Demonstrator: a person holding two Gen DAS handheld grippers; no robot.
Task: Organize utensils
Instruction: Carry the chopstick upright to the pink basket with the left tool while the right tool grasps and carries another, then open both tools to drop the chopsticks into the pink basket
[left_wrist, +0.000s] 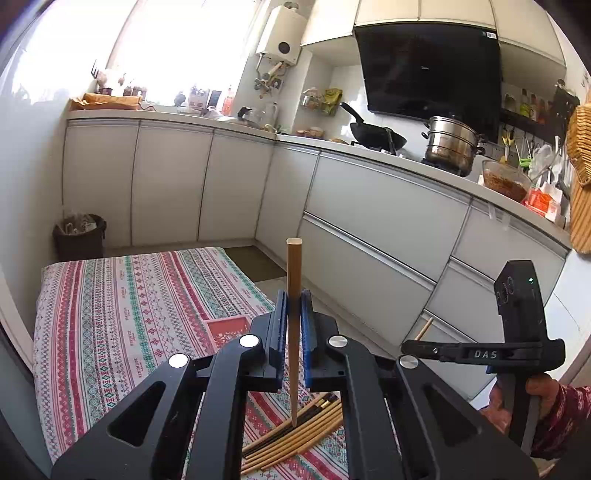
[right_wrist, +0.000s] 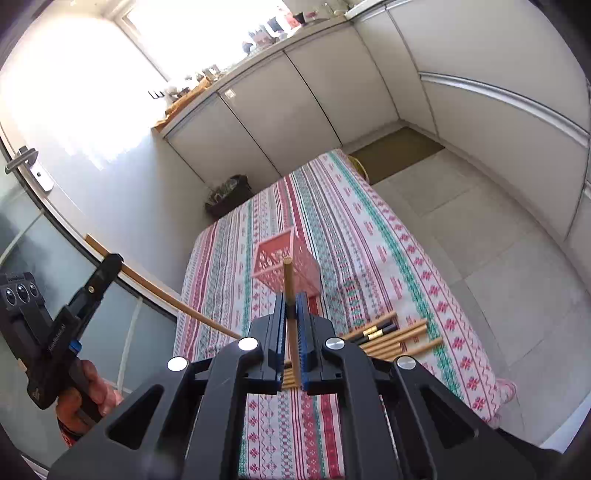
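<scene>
Holding: left tool (left_wrist: 294, 325) pinching one tan chopstick (left_wrist: 294, 295) between its blue pads, thick end pointing up
Gripping too: right tool (right_wrist: 291, 325) pressed tight on a second tan chopstick (right_wrist: 288, 280), likewise standing up past the fingertips
Sitting on the worktop (right_wrist: 332, 206): one pink lattice basket (right_wrist: 286, 269), beyond the right tool; inside not visible enough to tell whether anything is in it
Showing only partly: same basket (left_wrist: 227, 330) in the left view, cut off by the left tool's body
Lying loose: pile of chopsticks (right_wrist: 391, 334) on the striped cloth, just right of the right tool, apart from the basket
Counting the pile: mostly tan sticks plus roughly two dark ones with gold bands; exact number unclear, ends hidden under the tools
Appearing at the edges: one hand (right_wrist: 88, 391) on each tool's handle
</scene>
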